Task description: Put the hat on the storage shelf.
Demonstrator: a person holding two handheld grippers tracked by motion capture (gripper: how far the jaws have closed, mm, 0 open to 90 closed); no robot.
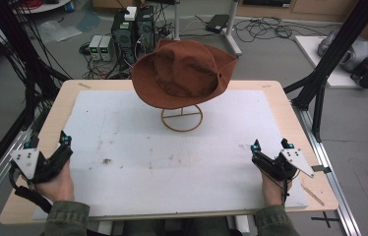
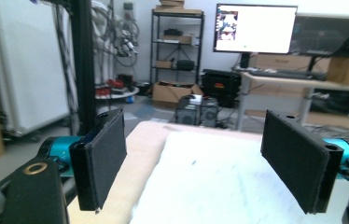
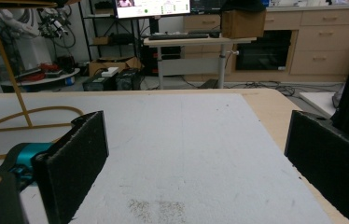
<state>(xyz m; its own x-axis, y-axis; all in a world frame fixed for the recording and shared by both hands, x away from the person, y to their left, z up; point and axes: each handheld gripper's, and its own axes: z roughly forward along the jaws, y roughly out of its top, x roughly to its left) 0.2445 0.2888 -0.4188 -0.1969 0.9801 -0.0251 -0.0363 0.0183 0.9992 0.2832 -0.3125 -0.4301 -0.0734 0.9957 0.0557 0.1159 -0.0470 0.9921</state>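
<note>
A brown wide-brimmed hat (image 1: 182, 73) rests tilted on a thin golden wire stand (image 1: 182, 119) at the back middle of the table. My left gripper (image 1: 47, 141) lies near the front left corner, jaws open and empty; in the left gripper view (image 2: 200, 163) just the white mat shows between the pads. My right gripper (image 1: 271, 145) sits at the front right, also open with nothing between its jaws (image 3: 196, 172). The stand's ring base (image 3: 37, 112) appears at the far left of the right gripper view, well ahead of the jaws.
A white mat (image 1: 138, 167) covers most of the wooden table (image 1: 290, 113). Computer boxes (image 1: 133, 29) and cables lie on the floor beyond the far edge. Black frame posts (image 1: 339, 49) stand at the right and left. A lit monitor (image 2: 255, 29) stands on a desk farther back.
</note>
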